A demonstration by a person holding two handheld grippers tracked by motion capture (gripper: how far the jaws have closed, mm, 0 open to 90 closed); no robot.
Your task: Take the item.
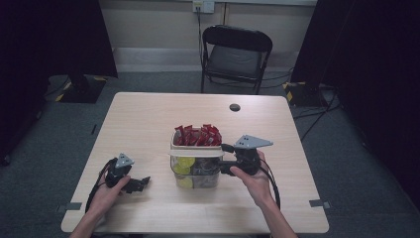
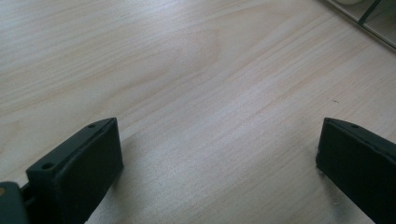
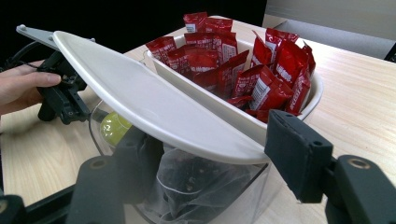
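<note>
Your right gripper (image 1: 227, 159) has the flat white oval lid (image 1: 196, 153) between its jaws; your left gripper (image 1: 139, 184) rests wide open on the table.

In the right gripper view the two black jaws sit on either side of the lid's near edge (image 3: 154, 109), one under it and one at its rim, closed onto it. The lid lies tilted over the clear plastic container (image 3: 201, 186), which holds yellow-green round pieces (image 3: 113, 127) and a dark filled bag (image 3: 196, 175). Just behind it, touching, stands the white oval tub (image 3: 243, 119) full of red sachets (image 3: 261, 84). The container sits near the middle of the pale wooden table (image 1: 148, 119). Your left gripper lies well apart to the left, jaws spread with bare wood (image 2: 210, 93) between them, holding nothing.
</note>
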